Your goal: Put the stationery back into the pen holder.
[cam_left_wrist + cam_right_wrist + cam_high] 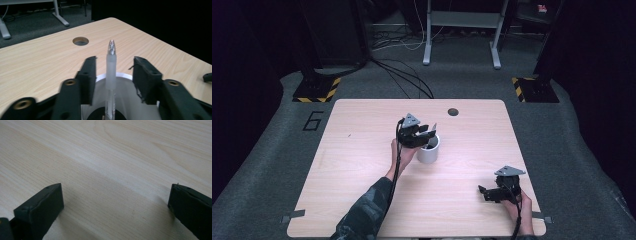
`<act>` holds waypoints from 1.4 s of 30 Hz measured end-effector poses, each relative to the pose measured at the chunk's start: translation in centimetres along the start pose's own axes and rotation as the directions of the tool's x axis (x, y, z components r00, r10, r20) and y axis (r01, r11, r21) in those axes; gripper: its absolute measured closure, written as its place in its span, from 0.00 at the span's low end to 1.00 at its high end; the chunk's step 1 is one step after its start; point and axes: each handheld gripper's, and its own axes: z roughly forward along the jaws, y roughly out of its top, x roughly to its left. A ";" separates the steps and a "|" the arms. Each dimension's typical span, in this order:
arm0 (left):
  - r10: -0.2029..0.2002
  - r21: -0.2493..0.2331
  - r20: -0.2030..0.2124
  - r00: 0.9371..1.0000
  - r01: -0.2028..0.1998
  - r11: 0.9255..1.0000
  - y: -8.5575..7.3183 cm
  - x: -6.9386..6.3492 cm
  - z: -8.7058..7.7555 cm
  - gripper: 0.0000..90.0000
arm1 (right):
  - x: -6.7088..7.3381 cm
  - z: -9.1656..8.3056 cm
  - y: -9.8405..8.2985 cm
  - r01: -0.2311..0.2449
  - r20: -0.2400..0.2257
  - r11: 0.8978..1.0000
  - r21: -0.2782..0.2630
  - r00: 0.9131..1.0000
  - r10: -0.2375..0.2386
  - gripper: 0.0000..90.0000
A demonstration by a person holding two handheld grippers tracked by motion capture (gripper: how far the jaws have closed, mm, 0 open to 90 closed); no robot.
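We see a person's left tool point(428, 131) poised over a white cup point(429, 151) near the middle of the light wood worktop point(362, 165), its jaws parted on either side of a clear pen point(111, 75) that stands upright in the cup, tip up. In the left gripper view the pen rises between the two jaws with a gap on each side, touching neither, so the tool holds nothing. Beyond it a round hole point(80, 41) is cut in the worktop toward the far edge. At the near right corner we find the right tool point(486, 192) resting low over bare wood, well apart from the cup; its jaws stand wide open and empty. On the grey floor at far left a number 6 point(313, 120) is marked, and cables point(404, 77) trail toward a pale desk frame point(460, 30) behind.
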 end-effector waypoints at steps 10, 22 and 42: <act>0.016 -0.009 -0.003 1.000 -0.017 1.000 1.1 -0.5 -3.0 0.26 | 0.0 0.0 0.0 0.001 0.001 1.000 -0.004 1.000 -0.001 0.00; 0.093 0.068 -0.043 0.995 -0.090 0.994 0.4 -1.2 -8.7 0.17 | 0.0 0.0 0.0 0.003 0.000 1.000 -0.001 1.000 -0.003 0.00; 0.159 0.258 -0.201 0.967 -0.105 0.961 -8.0 -0.6 -17.3 0.11 | 0.0 0.1 0.0 -0.001 0.003 1.000 -0.007 1.000 0.001 0.00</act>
